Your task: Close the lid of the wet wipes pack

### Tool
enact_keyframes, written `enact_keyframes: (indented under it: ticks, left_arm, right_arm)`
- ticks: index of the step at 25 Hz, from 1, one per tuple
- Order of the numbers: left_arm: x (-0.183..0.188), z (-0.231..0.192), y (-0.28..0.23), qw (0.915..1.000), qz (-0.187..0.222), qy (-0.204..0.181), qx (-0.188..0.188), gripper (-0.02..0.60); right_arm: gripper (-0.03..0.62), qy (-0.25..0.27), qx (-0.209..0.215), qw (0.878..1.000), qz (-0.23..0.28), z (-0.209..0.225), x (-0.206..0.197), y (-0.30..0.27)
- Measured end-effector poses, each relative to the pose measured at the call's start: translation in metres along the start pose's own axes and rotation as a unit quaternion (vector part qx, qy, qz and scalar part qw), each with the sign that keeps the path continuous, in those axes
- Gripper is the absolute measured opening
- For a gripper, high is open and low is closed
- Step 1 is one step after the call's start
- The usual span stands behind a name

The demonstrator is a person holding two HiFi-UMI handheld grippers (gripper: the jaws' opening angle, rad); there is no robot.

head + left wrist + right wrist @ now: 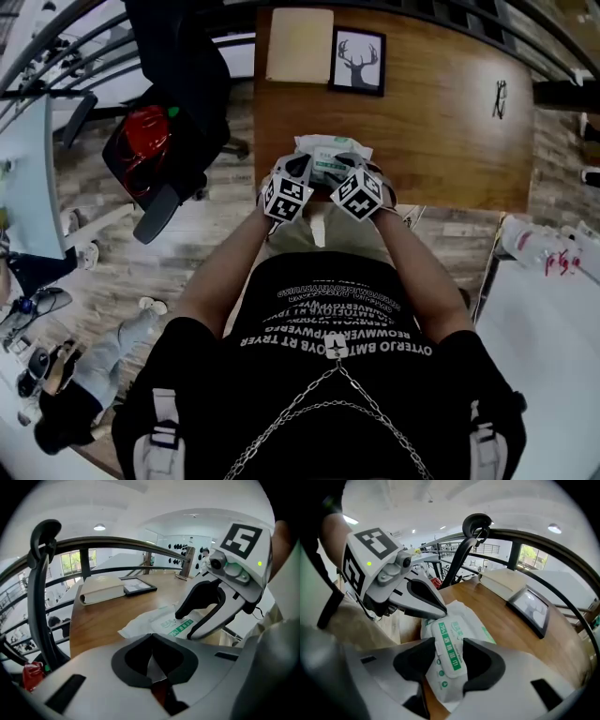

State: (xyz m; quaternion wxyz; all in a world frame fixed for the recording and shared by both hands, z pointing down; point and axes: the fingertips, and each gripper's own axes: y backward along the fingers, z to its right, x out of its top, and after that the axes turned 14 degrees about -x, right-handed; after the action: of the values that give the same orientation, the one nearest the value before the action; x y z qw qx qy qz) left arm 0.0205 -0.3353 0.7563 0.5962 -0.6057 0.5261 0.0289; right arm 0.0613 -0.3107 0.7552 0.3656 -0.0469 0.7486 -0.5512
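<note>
The white wet wipes pack (330, 152) lies near the front edge of the wooden table (441, 141). Its lid (449, 649), a white flap with a green strip, looks flat against the pack. My right gripper (449, 644) is open, its jaws standing either side of the lid over the pack (461, 620). The left gripper (442, 613) comes in from the pack's left with its fingers together and its tip on the pack by the lid. In the left gripper view its jaws (151, 638) meet, and the right gripper (186, 625) straddles the pack (150, 621).
A closed notebook (300, 45) and a framed deer picture (357, 61) lie at the table's far side, by a railing. A small dark object (501, 97) rests at the right. A black chair with something red (145, 150) stands left of the table.
</note>
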Motion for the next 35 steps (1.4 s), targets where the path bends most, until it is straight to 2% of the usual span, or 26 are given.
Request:
enact_keyframes:
  ticks: [2, 5, 8, 13, 20, 24, 35]
  left_arm:
    - [-0.001, 0.001, -0.001, 0.9998, -0.011, -0.019, 0.003, 0.029]
    - [-0.001, 0.002, -0.003, 0.9986, -0.031, -0.044, 0.002, 0.028]
    - [-0.002, 0.002, -0.003, 0.9979, -0.040, -0.052, 0.000, 0.028]
    - [-0.001, 0.002, -0.003, 0.9981, -0.038, -0.048, 0.001, 0.028]
    - [-0.003, 0.004, -0.002, 0.9986, -0.031, -0.042, -0.002, 0.028]
    - [-0.001, 0.002, -0.003, 0.9986, -0.035, -0.039, -0.005, 0.028]
    - [-0.001, 0.004, -0.003, 0.9984, -0.040, -0.040, 0.001, 0.028]
  right_arm:
    - [0.186, 0.015, 0.004, 1.000, -0.006, -0.001, 0.001, 0.002]
    - [0.115, 0.037, 0.010, 0.999, -0.009, -0.005, 0.007, 0.009]
    - [0.083, 0.024, 0.006, 1.000, -0.001, -0.001, 0.015, 0.018]
    - [0.043, -0.004, -0.042, 0.999, 0.031, 0.033, 0.037, 0.031]
    - [0.056, -0.060, -0.078, 0.994, 0.047, 0.073, 0.044, 0.009]
    - [0.076, -0.039, -0.089, 0.995, 0.037, 0.086, 0.042, -0.010]
    - [0.089, -0.044, -0.099, 0.994, 0.027, 0.083, 0.020, -0.035]
